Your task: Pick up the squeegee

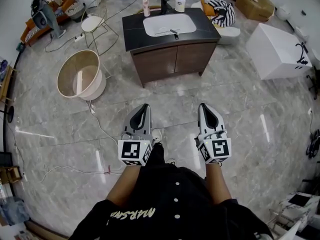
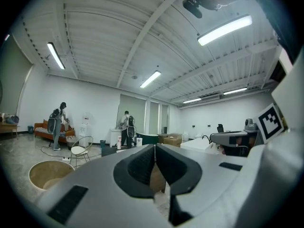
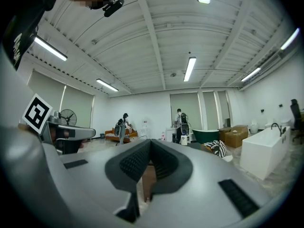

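A dark vanity point(image 1: 135, 31) with a white sink point(image 1: 162, 21) stands at the far middle of the head view. The squeegee point(image 1: 174, 32), small with a dark handle, lies at the sink's front rim. My left gripper point(image 1: 144, 107) and right gripper point(image 1: 204, 105) are held side by side and level over the marble floor, well short of the vanity and pointing toward it. The left gripper point(image 2: 155, 146) has its jaws together with nothing between them. The right gripper point(image 3: 150, 141) is also shut and empty. In both gripper views the jaws hide most of the vanity.
A round beige tub point(image 1: 80, 75) and a wire chair point(image 1: 95, 24) stand to the vanity's left. At the right is a white bathtub point(image 1: 277, 50), with cardboard boxes point(image 1: 255, 4) behind it. A cable point(image 1: 100, 129) trails over the floor. Two bottles point(image 1: 146, 6) stand on the counter, and a person point(image 3: 124, 127) stands far off.
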